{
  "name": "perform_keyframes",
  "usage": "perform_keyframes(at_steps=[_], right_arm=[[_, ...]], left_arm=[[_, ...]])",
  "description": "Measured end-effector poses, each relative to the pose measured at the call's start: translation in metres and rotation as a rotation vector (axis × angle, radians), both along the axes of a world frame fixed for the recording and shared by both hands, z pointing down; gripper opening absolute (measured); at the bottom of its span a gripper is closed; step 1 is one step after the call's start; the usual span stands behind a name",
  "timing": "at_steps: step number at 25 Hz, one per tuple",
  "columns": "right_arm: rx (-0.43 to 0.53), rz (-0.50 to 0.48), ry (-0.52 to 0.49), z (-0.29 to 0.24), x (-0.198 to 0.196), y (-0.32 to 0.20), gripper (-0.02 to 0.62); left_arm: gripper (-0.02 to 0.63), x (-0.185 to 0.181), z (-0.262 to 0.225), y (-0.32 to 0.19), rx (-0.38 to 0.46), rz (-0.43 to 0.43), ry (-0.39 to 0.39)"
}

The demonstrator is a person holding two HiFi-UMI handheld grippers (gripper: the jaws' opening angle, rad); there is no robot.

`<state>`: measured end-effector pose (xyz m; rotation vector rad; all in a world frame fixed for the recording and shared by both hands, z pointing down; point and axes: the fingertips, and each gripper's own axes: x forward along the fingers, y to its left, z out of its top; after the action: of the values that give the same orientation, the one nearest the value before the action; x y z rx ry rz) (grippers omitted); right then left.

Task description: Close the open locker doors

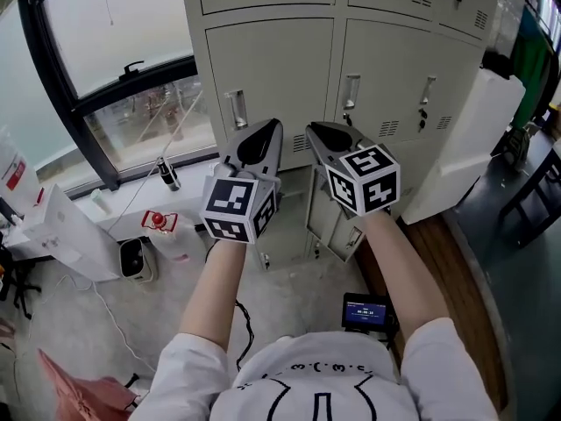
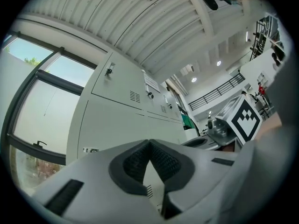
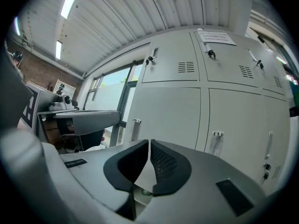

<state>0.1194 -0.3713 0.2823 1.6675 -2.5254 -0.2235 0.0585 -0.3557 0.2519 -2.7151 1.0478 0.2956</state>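
The grey locker bank point(image 1: 272, 68) stands ahead, and its upper doors are closed in all views. In the bottom row one small door point(image 1: 326, 222) hangs ajar, just below my right gripper. A large pale panel point(image 1: 469, 147) juts out at the bank's right end like an open door. My left gripper point(image 1: 272, 124) and right gripper point(image 1: 312, 129) hover side by side in front of the middle row, touching nothing. Both are shut and empty: the left tips point(image 2: 149, 142) meet, and so do the right tips point(image 3: 149, 142).
A big window point(image 1: 114, 51) fills the left wall. On the floor below it are a white paper bag point(image 1: 70, 235), a red-capped bottle point(image 1: 159, 222) and a small white device point(image 1: 131, 258). A lit screen point(image 1: 366, 310) sits near my right arm. A wooden tabletop point(image 1: 460, 305) lies to the right.
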Motion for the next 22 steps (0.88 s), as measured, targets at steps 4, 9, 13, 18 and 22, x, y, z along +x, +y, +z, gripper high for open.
perform_keyframes(at_steps=[4, 9, 13, 18, 22], right_arm=[[-0.007, 0.021, -0.007, 0.012, 0.020, 0.016, 0.032], [-0.030, 0.046, -0.028, 0.030, 0.042, 0.032, 0.032], [-0.060, 0.064, -0.033, 0.049, 0.058, 0.042, 0.034], [-0.102, 0.095, -0.042, 0.077, 0.082, 0.051, 0.034], [-0.144, 0.115, -0.047, 0.103, 0.101, 0.056, 0.032]], left_arm=[[0.011, 0.022, 0.010, 0.014, -0.007, 0.038, -0.003], [0.011, 0.046, 0.027, 0.029, -0.022, 0.081, -0.012], [0.011, 0.063, 0.042, 0.035, -0.048, 0.104, -0.018], [0.011, 0.084, 0.067, 0.040, -0.094, 0.129, -0.047], [0.011, 0.102, 0.092, 0.042, -0.139, 0.149, -0.075]])
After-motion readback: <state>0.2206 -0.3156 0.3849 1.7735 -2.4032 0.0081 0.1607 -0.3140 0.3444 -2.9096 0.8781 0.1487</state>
